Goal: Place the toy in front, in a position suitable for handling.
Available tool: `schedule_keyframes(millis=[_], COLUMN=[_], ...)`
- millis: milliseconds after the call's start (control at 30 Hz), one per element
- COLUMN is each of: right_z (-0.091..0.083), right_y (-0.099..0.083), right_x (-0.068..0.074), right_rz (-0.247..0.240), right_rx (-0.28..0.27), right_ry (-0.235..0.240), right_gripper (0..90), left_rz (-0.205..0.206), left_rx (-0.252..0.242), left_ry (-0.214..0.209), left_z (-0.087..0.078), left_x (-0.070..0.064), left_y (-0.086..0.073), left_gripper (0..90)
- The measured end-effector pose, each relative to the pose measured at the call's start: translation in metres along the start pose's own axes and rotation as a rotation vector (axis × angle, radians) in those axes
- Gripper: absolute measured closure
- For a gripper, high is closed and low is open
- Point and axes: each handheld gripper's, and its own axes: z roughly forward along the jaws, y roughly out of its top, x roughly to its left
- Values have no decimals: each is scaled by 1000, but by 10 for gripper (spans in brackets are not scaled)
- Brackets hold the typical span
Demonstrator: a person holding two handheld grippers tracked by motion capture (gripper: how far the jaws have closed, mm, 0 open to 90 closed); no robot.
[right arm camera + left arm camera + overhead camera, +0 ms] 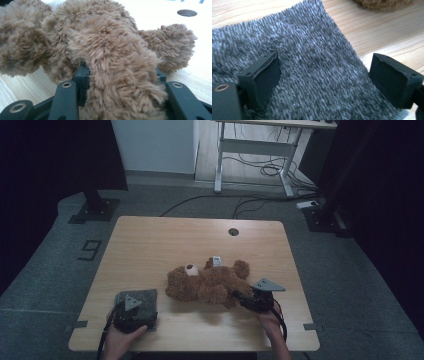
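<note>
Early going — right gripper [239, 297] clamped on a limb of the brown teddy bear [207, 282] lying mid-table [150, 245]; left gripper [131, 316] spread wide over the grey fuzzy cloth [145, 297] at the near-left corner — unclasped, nothing lifted yet
</note>
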Motion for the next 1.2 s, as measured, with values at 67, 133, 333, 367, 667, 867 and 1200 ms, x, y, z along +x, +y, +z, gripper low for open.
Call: schedule_keyframes(millis=[67,133,333,367,667,867,1200], right_z=[0,0,0,0,-1,0,0], right_y=[0,0,-1,-1,-1,-2,-3], right_x=[0,0,-1,-1,-1,-2,-3], right_rz=[-1,-1,-1,0,-3,2,4], right_rx=[0,2,7,7,10,9,10], right_ry=[-2,-3,-1,1,0,2,2], right_gripper=[498,491,488,486,479,477,472], left_rz=[14,35,29,17,-7,9,-41], left_rx=[3,9,-6,-12,-58,-64,-82], left_ry=[19,43,45,56,70,59,46], left_z=[2,4,0,-2,-2,-3,-6], left_x=[-3,-6,0,3,8,10,15], left_y=[-1,-1,-3,-3,-6,-8,-9], left_gripper=[95,95,209,287,427,451,576])
